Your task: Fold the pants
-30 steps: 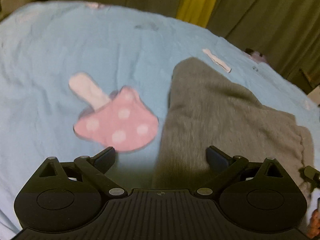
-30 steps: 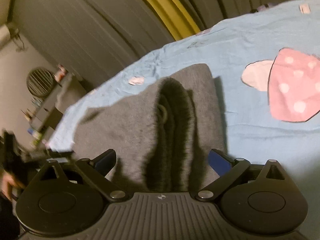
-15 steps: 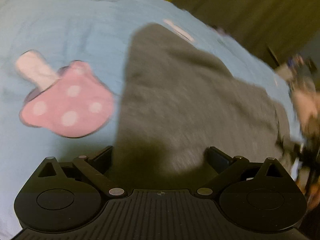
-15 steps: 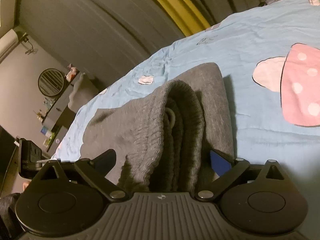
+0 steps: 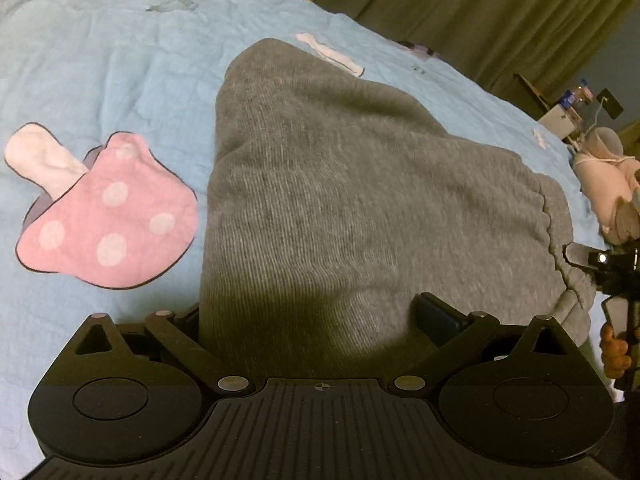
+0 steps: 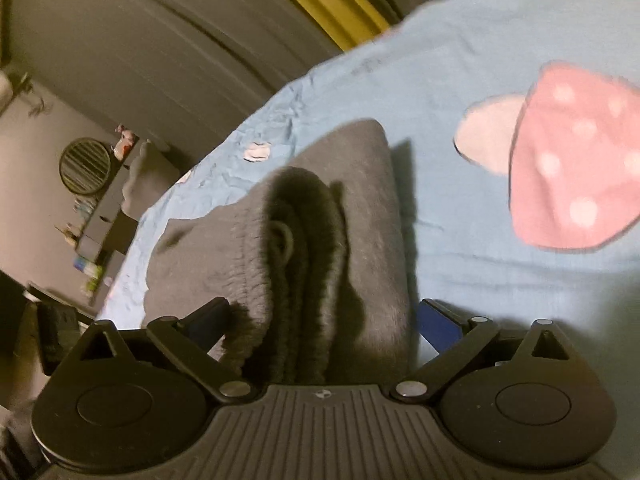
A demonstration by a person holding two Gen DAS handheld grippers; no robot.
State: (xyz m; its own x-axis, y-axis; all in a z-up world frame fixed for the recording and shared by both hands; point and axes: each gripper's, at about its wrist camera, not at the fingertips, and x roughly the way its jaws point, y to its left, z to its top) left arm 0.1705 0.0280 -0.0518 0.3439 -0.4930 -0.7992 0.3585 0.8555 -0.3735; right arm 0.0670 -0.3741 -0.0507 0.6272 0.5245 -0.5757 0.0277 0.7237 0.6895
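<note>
Grey knit pants (image 5: 360, 184) lie folded on a light blue bedspread (image 5: 100, 72). My left gripper (image 5: 316, 316) is open, its jaws straddling the near edge of the folded stack; its left finger is hidden behind the cloth. In the right wrist view the pants (image 6: 340, 240) show their layered waistband end with a drawstring loop. My right gripper (image 6: 324, 320) is open with the waistband layers between its jaws. That gripper also shows in the left wrist view (image 5: 592, 260), at the pants' right edge.
A pink mushroom print (image 5: 108, 216) lies on the bedspread left of the pants; it also shows in the right wrist view (image 6: 572, 160). Curtains (image 5: 460, 8) hang behind the bed. A cluttered shelf (image 6: 100, 224) and a pale bundle (image 5: 608, 184) sit beside it.
My left gripper moved right from beside the mushroom print onto the pants' edge. My right gripper shifted a little at the waistband end. Both stayed open.
</note>
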